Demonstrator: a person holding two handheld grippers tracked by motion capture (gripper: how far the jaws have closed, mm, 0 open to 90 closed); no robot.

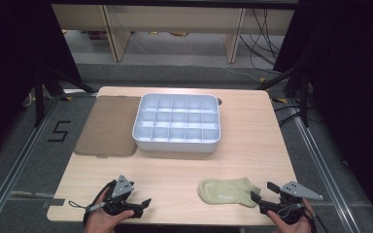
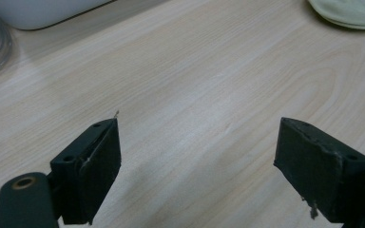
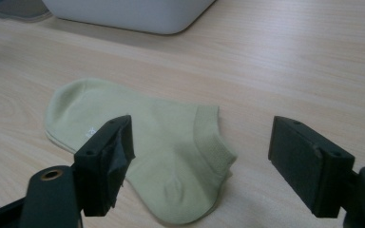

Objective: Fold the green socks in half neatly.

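While resting wide apart and empty at the near left edge, left gripper (image 1: 143, 204) well away from the sock (image 1: 227, 191), with bare table (image 2: 195, 85) between the jaws. Sock flat near the front edge, long axis left to right, cuff end toward the right. Just beside that cuff, right gripper (image 1: 264, 191) also spread and empty, clearly the nearer one for the pick.

A compartment tray (image 1: 177, 124) sits at the middle of the desk (image 1: 252, 145), toward its far edge. A flat lid (image 1: 109, 126) lies just beside the tray, toward the left edge. A sock (image 1: 228, 191) lies flat near the near edge, toward the right corner, well apart from both.
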